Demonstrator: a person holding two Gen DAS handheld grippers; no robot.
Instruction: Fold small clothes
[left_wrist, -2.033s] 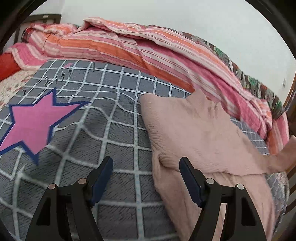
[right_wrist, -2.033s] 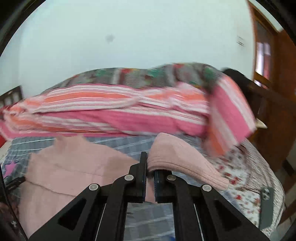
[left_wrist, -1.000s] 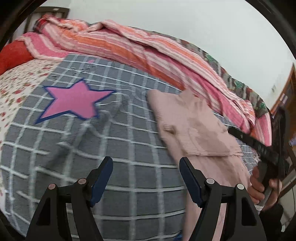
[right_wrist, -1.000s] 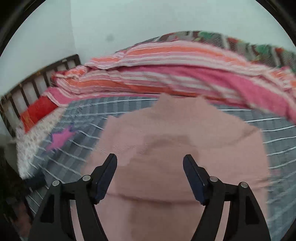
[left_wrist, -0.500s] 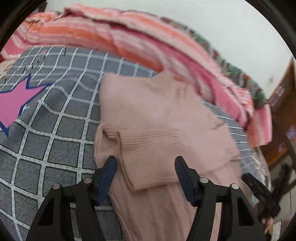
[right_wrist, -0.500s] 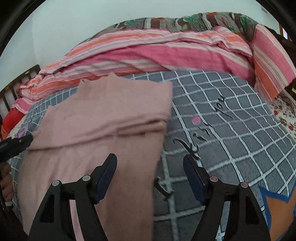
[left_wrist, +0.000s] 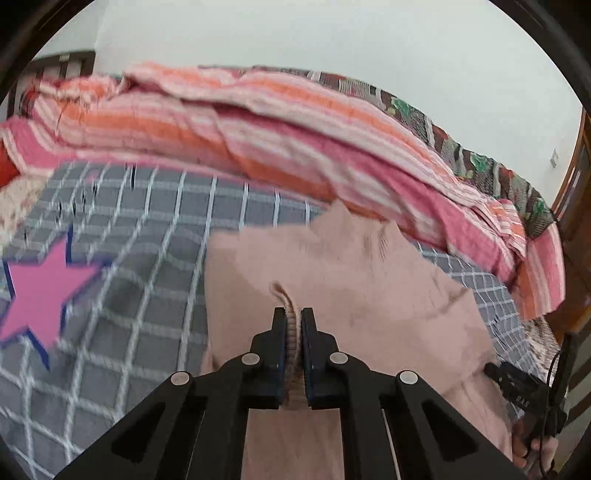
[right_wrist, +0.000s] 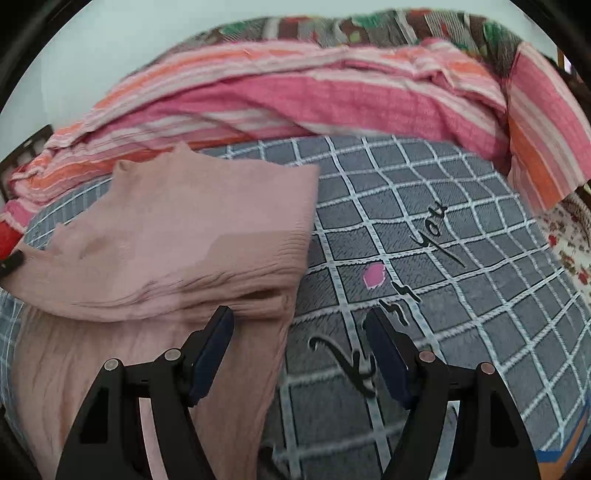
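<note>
1. Sweater: pink ribbed knit, lay partly folded on the grey checked blanket, sleeves laid across the body, collar toward the far side.
2. Left gripper: jaws had just closed, pinched tight on a raised ribbed fold of the sweater near its left-middle part.
3. Right gripper: jaws stood wide, nothing held; left finger over the sweater's right edge, right finger over bare blanket.
4. Blanket: pink star at the left, black script at the right.
5. Striped quilt: pink and orange, heaped along the far side.
6. A hand showed at the right edge of the left view.
</note>
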